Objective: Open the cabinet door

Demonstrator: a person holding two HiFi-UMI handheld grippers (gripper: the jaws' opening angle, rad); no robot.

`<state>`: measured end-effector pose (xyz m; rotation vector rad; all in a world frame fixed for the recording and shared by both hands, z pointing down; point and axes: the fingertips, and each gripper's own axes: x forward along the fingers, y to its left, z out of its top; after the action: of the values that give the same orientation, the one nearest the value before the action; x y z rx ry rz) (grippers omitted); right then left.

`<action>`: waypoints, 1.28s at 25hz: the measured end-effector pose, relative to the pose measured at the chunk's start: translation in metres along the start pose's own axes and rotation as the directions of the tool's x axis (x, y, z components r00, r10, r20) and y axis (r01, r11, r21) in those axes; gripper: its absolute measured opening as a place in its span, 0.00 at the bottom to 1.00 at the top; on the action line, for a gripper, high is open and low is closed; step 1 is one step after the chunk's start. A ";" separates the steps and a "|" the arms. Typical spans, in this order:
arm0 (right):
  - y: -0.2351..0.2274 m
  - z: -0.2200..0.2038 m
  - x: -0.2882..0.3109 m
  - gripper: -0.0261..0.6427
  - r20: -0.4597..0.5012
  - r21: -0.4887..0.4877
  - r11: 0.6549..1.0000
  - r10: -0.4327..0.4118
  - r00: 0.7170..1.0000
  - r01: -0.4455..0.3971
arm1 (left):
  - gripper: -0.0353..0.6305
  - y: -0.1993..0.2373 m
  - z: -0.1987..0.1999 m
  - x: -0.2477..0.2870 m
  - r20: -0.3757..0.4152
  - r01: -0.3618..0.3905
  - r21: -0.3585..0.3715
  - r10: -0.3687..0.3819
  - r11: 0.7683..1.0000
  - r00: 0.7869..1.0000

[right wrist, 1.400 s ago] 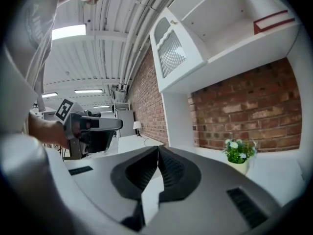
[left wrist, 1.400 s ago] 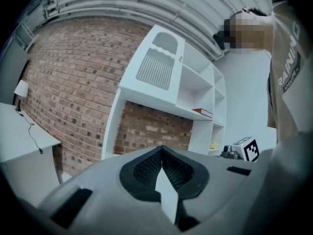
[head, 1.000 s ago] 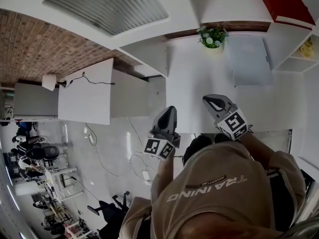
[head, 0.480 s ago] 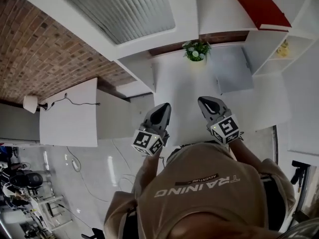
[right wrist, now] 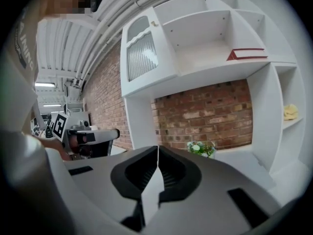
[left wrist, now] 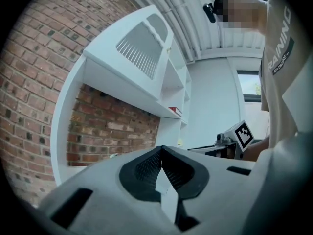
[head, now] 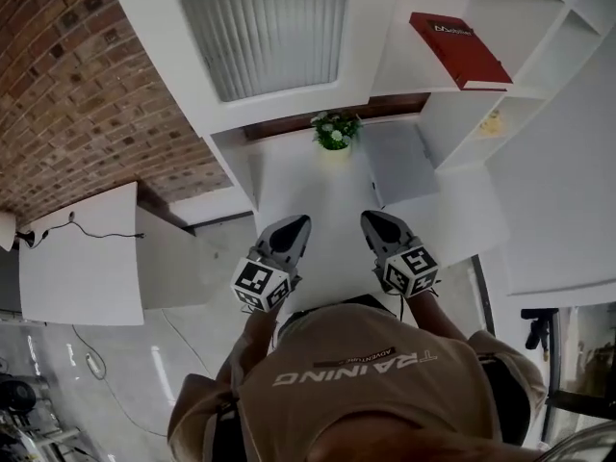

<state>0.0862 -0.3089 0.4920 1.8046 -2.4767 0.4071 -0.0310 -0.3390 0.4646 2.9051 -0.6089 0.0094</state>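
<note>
We hold the left gripper (head: 301, 221) and right gripper (head: 369, 217) closed and empty, the cabinet door (right wrist: 142, 58) high ahead and well apart; it looks light, stiff and fragile, best pinched by its small knob (right wrist: 153, 23).

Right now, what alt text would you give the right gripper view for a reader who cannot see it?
The right tongs, shut and empty, point at a white wall unit whose ribbed-glass cabinet door, upper left, is closed. A red book lies on an open shelf; a small flowering plant stands below before a brick wall.
</note>
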 end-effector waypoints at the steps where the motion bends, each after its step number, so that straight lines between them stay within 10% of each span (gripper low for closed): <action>1: -0.002 0.002 -0.001 0.06 -0.001 0.001 1.000 -0.005 1.000 0.005 | 0.06 0.000 0.002 -0.001 0.003 -0.004 -0.004 0.004 1.000 1.000; 6: -0.012 0.038 -0.005 0.06 0.078 -0.056 0.998 -0.007 0.997 0.012 | 0.06 0.000 0.038 -0.001 0.056 -0.002 -0.092 0.007 0.996 0.998; 21: -0.009 0.167 -0.011 0.06 0.298 -0.254 0.965 0.138 0.945 -0.061 | 0.06 -0.025 0.148 0.022 0.172 -0.068 0.167 0.039 0.984 0.984; 32: -0.016 0.214 0.003 0.06 0.245 -0.347 0.933 0.193 0.950 -0.100 | 0.06 -0.018 0.137 0.007 0.188 -0.147 0.085 0.129 0.985 0.974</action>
<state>0.1247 -0.3680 0.2897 1.6380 -2.6646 -0.2671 -0.0211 -0.3493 0.3269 2.9731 -0.8645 -0.2173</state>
